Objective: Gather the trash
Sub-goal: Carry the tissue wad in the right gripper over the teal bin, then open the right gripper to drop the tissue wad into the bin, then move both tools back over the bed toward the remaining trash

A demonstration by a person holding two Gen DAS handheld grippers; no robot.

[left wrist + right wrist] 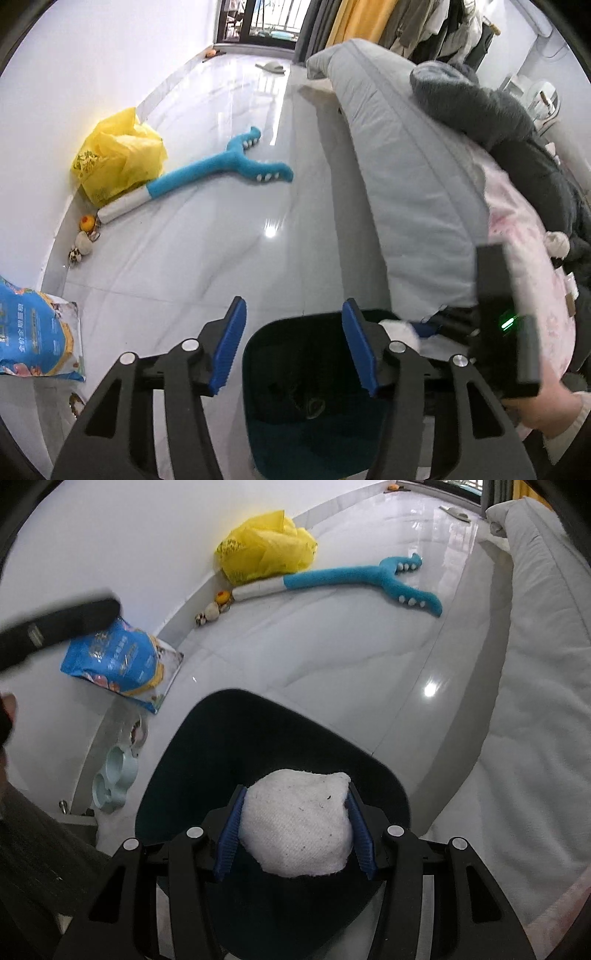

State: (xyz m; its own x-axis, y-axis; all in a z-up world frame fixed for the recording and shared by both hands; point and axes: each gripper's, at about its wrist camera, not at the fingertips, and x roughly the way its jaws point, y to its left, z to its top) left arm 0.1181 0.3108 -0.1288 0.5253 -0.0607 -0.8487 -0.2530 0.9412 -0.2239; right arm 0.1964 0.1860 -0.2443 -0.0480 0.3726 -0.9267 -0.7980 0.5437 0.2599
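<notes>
Nearest to us, our right gripper (pixel 295 827) was clamped on a crumpled white wad of tissue-like paper (pixel 297 821), its blue pads pressing the wad from both sides. Directly beneath and beyond those fingers sat the dark teal plastic waste bin (pixel 221 731), its open mouth under the wad, so we judged this piece was about to be dropped but had not yet gone in.

Our left gripper (pixel 293 343) held nothing; its fingers stood moderately apart with only air between them. The same bin (pixel 280 354) lay just below and past its fingertips, and something dark and small rested at the bottom, too dim for us to name. We took that as a sign that some rubbish might already have been collected, though we could not be sure.

Farther out from the fingers, against the wall, lay a blue printed pouch (pixel 122 661), then a few small round toys (pixel 212 611), a long blue and white plush toy (pixel 354 578) and a crumpled yellow plastic bag (pixel 264 546). Whether the bag and pouch counted as trash we could not tell; if so, they remained to be gathered, and the floor near the fingers otherwise looked clean
</notes>
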